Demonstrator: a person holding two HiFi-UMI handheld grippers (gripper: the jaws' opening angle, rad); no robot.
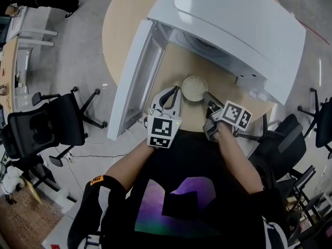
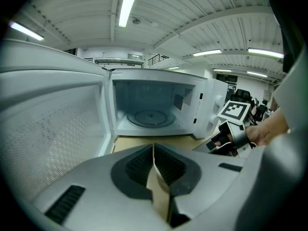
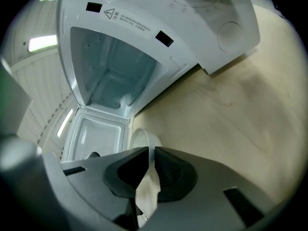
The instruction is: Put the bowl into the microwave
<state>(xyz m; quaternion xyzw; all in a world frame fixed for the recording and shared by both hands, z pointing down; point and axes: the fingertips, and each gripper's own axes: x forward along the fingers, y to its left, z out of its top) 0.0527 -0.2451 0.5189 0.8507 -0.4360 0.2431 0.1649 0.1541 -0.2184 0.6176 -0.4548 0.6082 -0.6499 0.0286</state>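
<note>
The white microwave (image 1: 233,30) has its door (image 1: 136,79) wide at left, cavity (image 2: 151,112) open before the left gripper (image 1: 170,95), jaws pressed together on nothing. Just right, the small white round bowl (image 1: 194,88) sits on the round pale wooden table (image 1: 124,19), rim pinched by the closed right gripper (image 1: 208,96); black office chairs (image 1: 46,123) flank it.

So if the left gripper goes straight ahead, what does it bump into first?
Probably the open white microwave: the left gripper points into its cavity, toward the round glass turntable.
</note>
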